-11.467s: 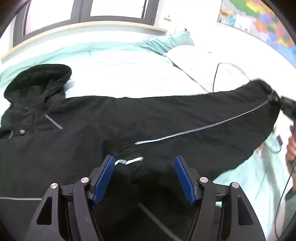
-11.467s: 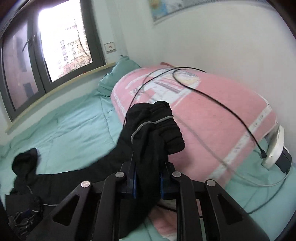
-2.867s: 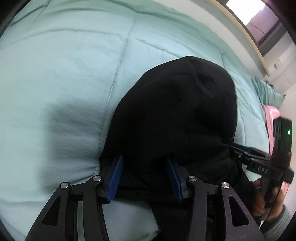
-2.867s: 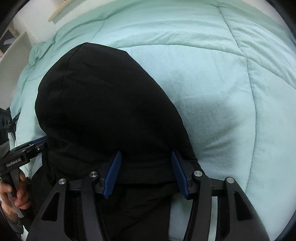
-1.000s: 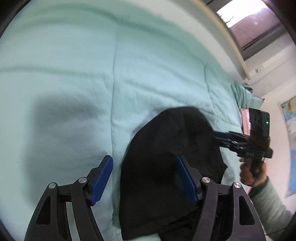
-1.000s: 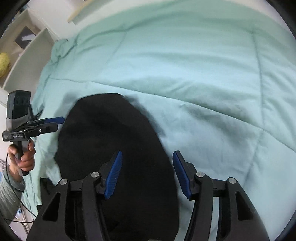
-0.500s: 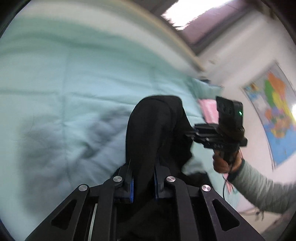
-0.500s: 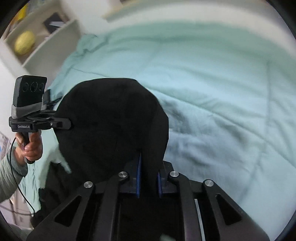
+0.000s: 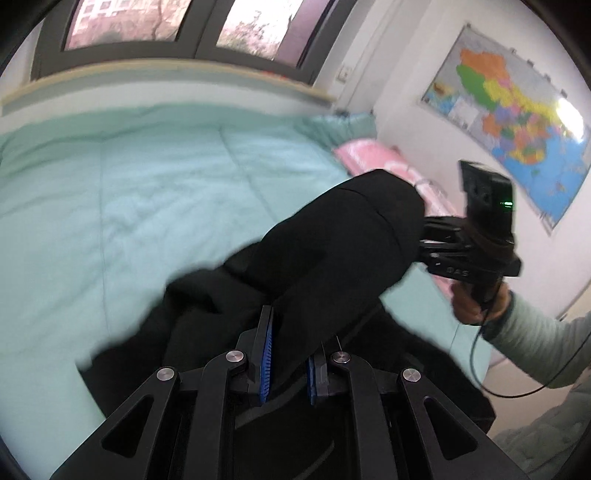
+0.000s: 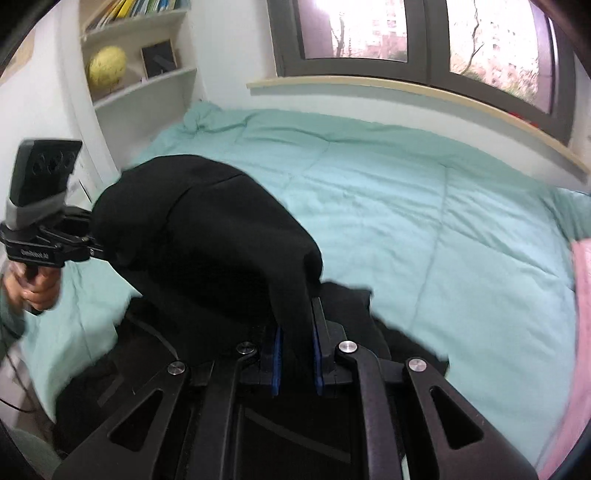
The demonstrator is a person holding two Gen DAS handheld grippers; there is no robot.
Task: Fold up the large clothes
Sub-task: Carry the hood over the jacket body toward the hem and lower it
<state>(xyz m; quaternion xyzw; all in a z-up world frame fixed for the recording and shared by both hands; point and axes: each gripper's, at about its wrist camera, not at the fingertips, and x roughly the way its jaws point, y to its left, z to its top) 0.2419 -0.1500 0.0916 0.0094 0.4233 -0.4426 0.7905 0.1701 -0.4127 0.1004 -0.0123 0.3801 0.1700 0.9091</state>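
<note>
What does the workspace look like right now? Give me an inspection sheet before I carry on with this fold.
Surface: teal quilt, mostly bare.
Job's things: black hooded jacket, hood end lifted between both grippers, the rest bunched on the quilt.
Clutter: pink pillow at the quilt's far end.
Grippers: left gripper and right gripper each shut on jacket fabric.
Cables: black cord hangs from the right handle.
Surroundings: window, wall map, shelf with yellow ball.

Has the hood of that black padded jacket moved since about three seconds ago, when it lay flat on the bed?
Yes. The black jacket's hood has come up off the mint-green quilt, held between both grippers.
</note>
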